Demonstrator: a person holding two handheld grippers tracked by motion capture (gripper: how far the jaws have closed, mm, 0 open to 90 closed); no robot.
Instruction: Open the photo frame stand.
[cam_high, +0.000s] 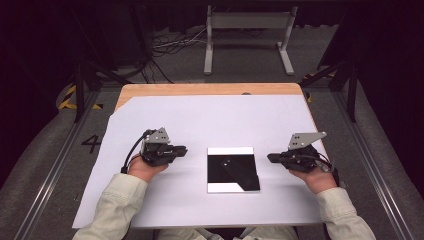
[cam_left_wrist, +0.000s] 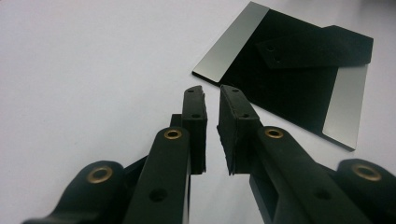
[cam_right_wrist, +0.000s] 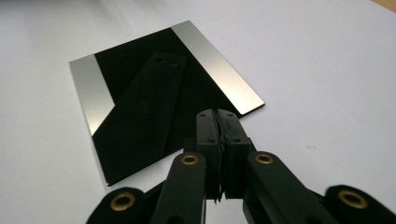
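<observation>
1. The black picture frame (cam_high: 233, 169) lies face-down mid-counter, strut uppermost.
2. Left gripper (cam_high: 183, 149) at nine o'clock: jaws slightly spread, empty.
3. Right gripper (cam_high: 270, 158) at three o'clock: jaws pressed together; spread them before pinching the strut (cam_right_wrist: 148, 105).

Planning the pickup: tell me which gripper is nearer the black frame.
Right, slightly. The right gripper sits just off the frame's right edge; the left gripper lies off its left edge with a wider gap. Neither touches it.

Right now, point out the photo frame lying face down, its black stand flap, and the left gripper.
photo frame (cam_high: 233, 169), high view, black back panel.
stand flap (cam_right_wrist: 149, 107), right gripper view, middle of the flap.
left gripper (cam_left_wrist: 212, 95), left gripper view, gap between its fingertips.
</observation>
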